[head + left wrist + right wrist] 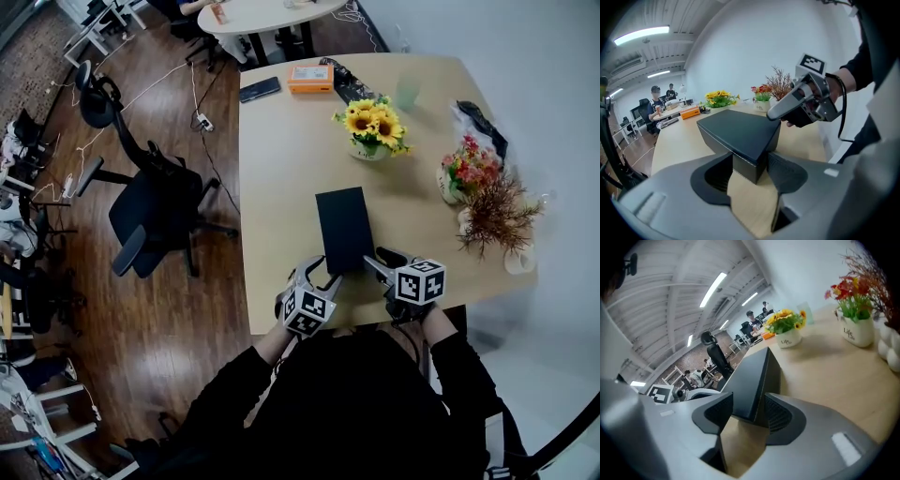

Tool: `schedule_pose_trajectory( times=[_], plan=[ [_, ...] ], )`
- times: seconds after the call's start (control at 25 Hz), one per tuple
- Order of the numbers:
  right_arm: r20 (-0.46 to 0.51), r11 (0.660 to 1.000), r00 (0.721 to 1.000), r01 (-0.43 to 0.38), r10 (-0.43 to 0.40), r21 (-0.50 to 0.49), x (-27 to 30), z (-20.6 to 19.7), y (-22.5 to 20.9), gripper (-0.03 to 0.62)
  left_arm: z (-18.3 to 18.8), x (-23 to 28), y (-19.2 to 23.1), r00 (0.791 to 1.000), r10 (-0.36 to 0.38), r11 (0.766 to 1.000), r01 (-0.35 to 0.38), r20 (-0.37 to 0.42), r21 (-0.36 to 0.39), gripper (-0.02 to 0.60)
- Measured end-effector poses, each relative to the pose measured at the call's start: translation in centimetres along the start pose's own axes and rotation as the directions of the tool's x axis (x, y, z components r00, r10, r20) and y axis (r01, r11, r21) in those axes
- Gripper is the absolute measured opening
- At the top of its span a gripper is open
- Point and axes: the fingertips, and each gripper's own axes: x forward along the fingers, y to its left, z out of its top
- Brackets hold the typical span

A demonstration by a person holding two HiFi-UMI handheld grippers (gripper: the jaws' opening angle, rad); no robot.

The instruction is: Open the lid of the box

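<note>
Box: the black box (344, 228) lies flat on the light wood table (281, 150), close to the edge where the person stands.
Lid: the lid (736, 126) is on the box and looks shut all the way round.
Left claw: the left claw (749, 169) is about half open. Its two pads press on the near left corner of the box, one on each side of the corner.
Right claw: the right claw (746, 414) is about half open too. It has the near right corner of the box between its pads, and both pads touch the box.
Not sure: the pads may be on the lid or on the part under it. The corners are too dark to tell.
Hands: each claw is held in one hand of the person, and the claws are one on each side of the box's near end.
Behind the box: a pot of sunflowers (373, 122) stands further back on the table, well apart from the box.
Right side: red flowers (469, 167) stand near the right edge of the table.
Far end: an orange packet (310, 78) lies at the far end.
Floor: a black office chair (155, 211) stands left of the table.
</note>
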Motion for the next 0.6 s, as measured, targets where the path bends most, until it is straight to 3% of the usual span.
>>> schedule_pose_trajectory(
  times=[0.08, 0.2, 0.44, 0.52, 0.56, 0.6],
  plan=[
    [-0.040, 0.998, 0.998, 0.051, -0.052, -0.029, 0.6, -0.4, 0.4, 0.209, -0.1, 0.0, -0.1, 1.000, 0.000, 1.000, 0.000, -0.001, -0.002, 0.210],
    [-0.026, 0.976, 0.989, 0.136, -0.143, -0.168, 0.5, -0.4, 0.9, 0.189, 0.0, 0.1, 0.0, 1.000, 0.001, 1.000, -0.001, -0.006, -0.003, 0.210],
    [0.081, 0.894, 0.968, 0.251, -0.238, -0.372, 0.2, 0.1, 1.6, 0.181, 0.0, 0.0, 0.2, 1.000, 0.009, 1.000, -0.009, -0.022, -0.005, 0.212],
    [0.100, 0.828, 0.957, 0.287, -0.273, -0.482, 0.1, 0.2, 2.1, 0.177, 0.1, 0.1, 0.0, 1.000, 0.005, 1.000, -0.005, -0.021, 0.008, 0.212],
    [0.097, 0.763, 0.955, 0.284, -0.281, -0.580, 0.2, -0.2, 2.7, 0.170, 0.2, 0.2, -0.2, 1.000, -0.001, 1.000, 0.002, -0.020, 0.018, 0.212],
    [0.089, 0.673, 0.956, 0.260, -0.279, -0.692, 0.7, -0.9, 3.8, 0.003, 0.4, 0.3, -0.6, 1.000, -0.013, 0.999, 0.013, -0.018, 0.032, 0.204]
  ],
)
